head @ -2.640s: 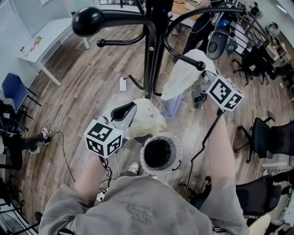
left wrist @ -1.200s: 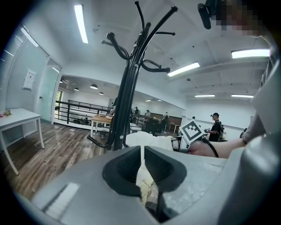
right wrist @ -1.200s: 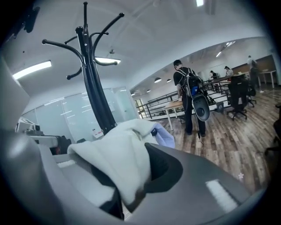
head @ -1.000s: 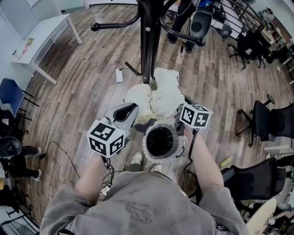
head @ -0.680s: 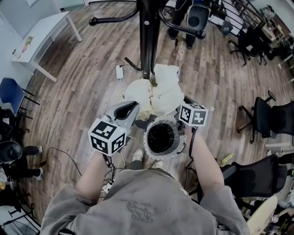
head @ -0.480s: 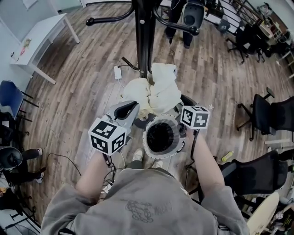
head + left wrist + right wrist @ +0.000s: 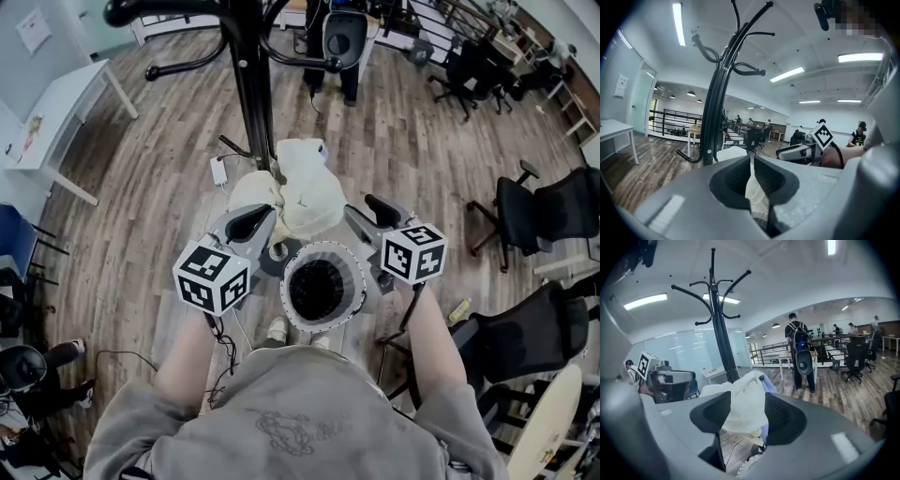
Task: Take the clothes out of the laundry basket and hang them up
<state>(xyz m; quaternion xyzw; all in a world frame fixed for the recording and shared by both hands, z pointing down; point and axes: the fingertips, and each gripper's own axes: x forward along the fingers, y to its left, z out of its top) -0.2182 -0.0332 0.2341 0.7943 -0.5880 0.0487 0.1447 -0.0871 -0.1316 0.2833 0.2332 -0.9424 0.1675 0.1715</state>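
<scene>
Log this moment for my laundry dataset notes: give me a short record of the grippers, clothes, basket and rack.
left gripper: jaws shut on a fold of the cream garment
right gripper: jaws apart, garment in line ahead of them
laundry basket: below and between the grippers, white perforated rim, dark inside
coat rack: black, beyond the garment, visible hooks bare

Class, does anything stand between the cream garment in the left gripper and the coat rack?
Nothing visible does. The cream garment in the left gripper sits right beside the coat rack pole; the white garment lies alongside, not between.
</scene>
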